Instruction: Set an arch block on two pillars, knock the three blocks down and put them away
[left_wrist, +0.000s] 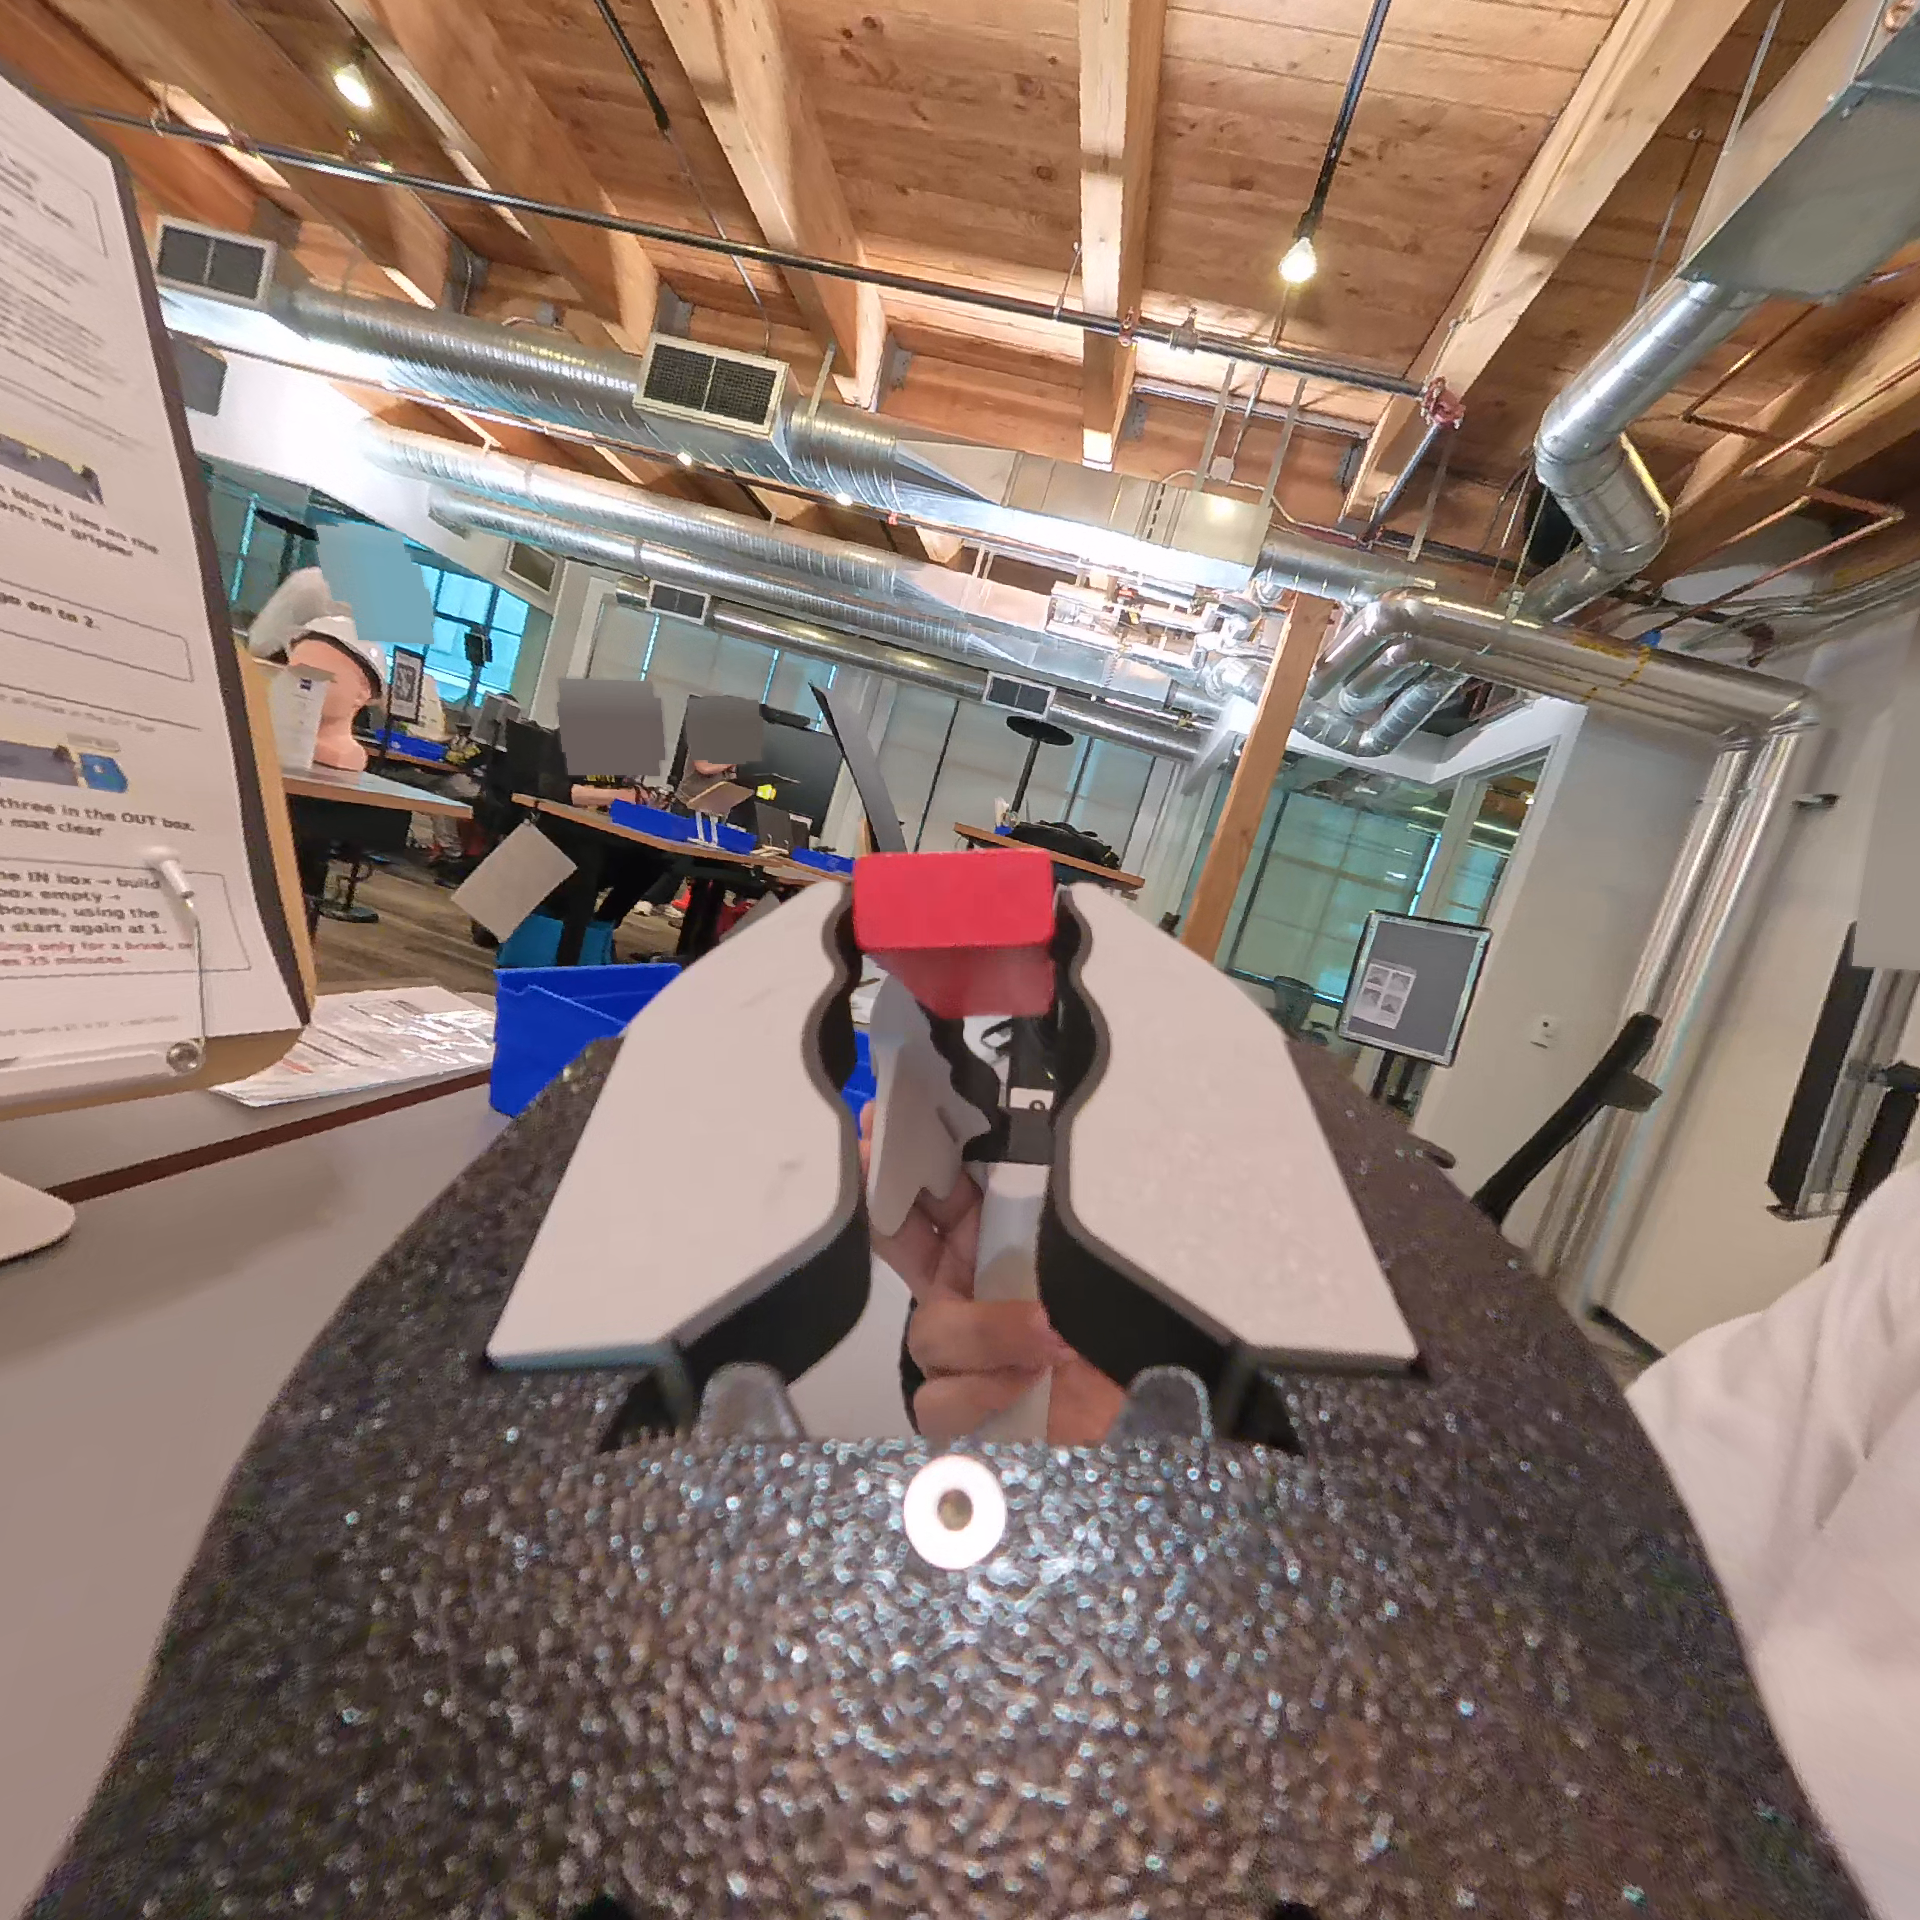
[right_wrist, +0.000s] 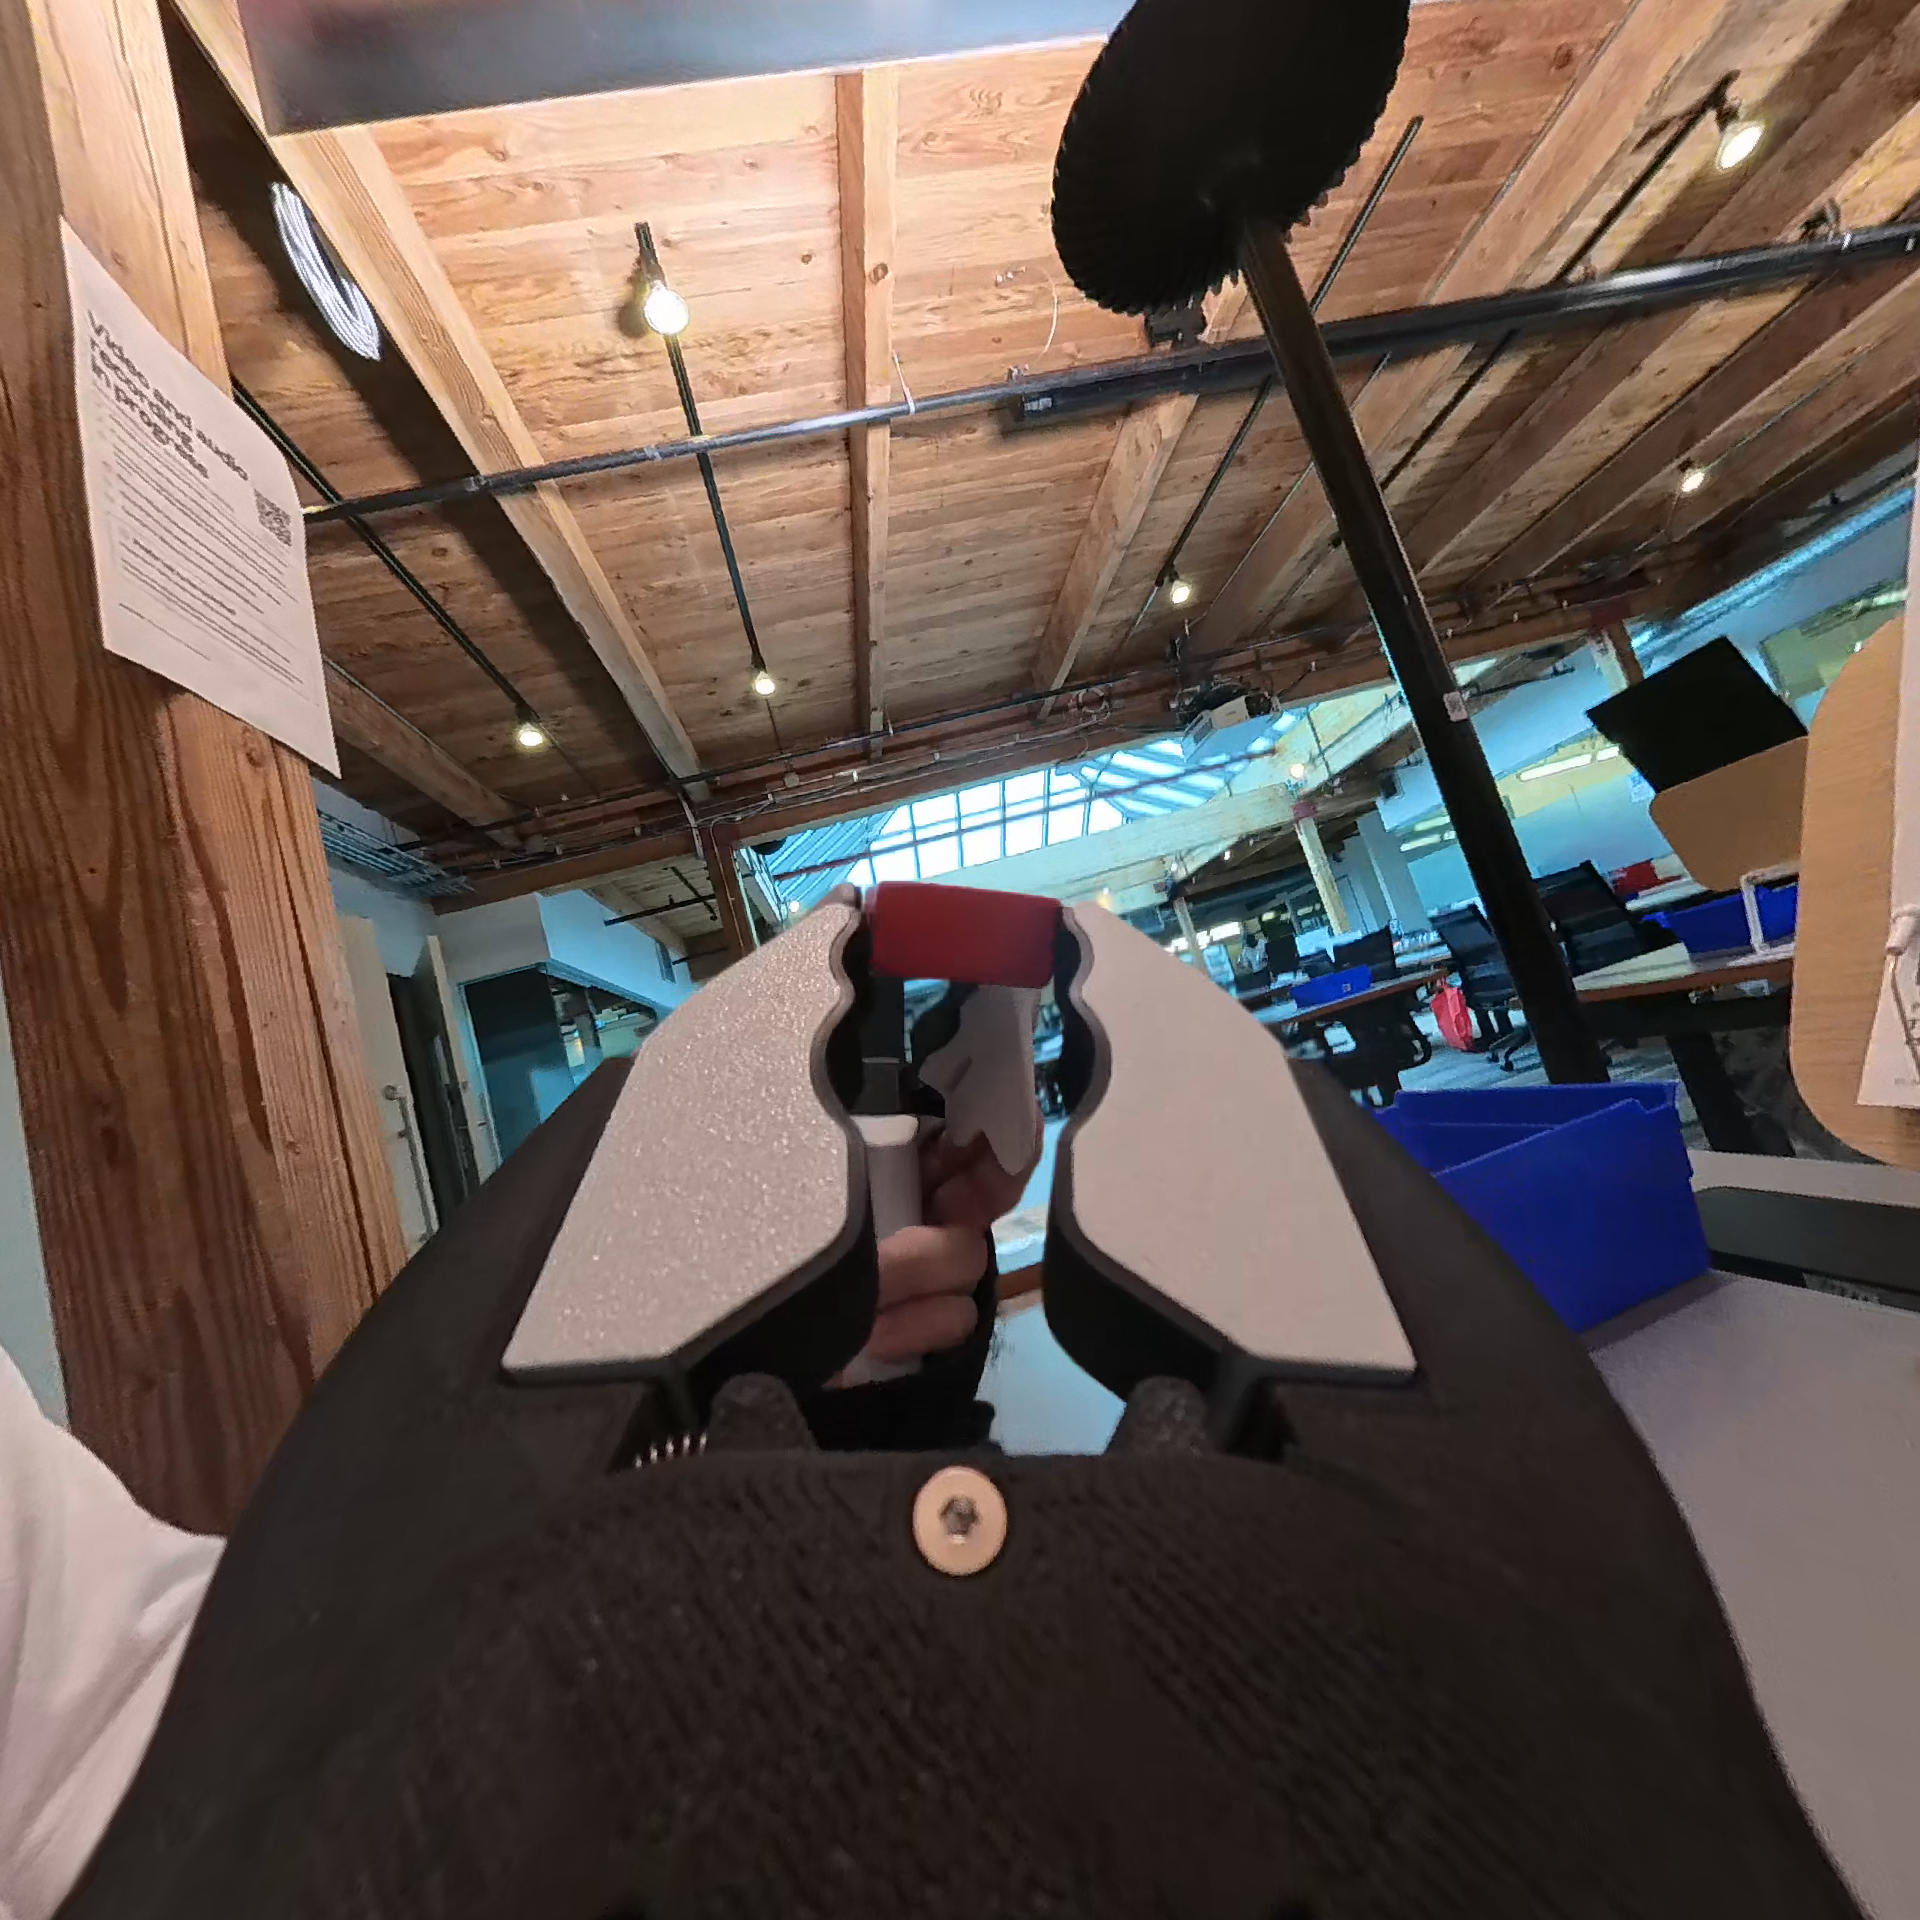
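Note:
In the left wrist view my left gripper (left_wrist: 954, 916) is tilted up off the table, shut on a red block (left_wrist: 945, 894) pinched between its fingertips. Past the block, the other gripper's light grey finger (left_wrist: 914, 1122) and a hand (left_wrist: 966, 1351) reach it from the far side. In the right wrist view my right gripper (right_wrist: 964, 940) is shut on a red block (right_wrist: 961, 923), with the other gripper's finger (right_wrist: 992, 1081) and a hand (right_wrist: 925, 1299) behind it. It looks like one block held from both ends.
A clipboard with an instruction sheet (left_wrist: 94, 623) stands at the left on the grey table (left_wrist: 208, 1299), with blue bins (left_wrist: 566, 1029) behind. In the right wrist view there are a blue bin (right_wrist: 1558, 1184), a wooden post (right_wrist: 156, 935), a black pole (right_wrist: 1403, 623) and a white sleeve (left_wrist: 1818, 1507). One gripper's finger ends stand about 5 cm off the other's.

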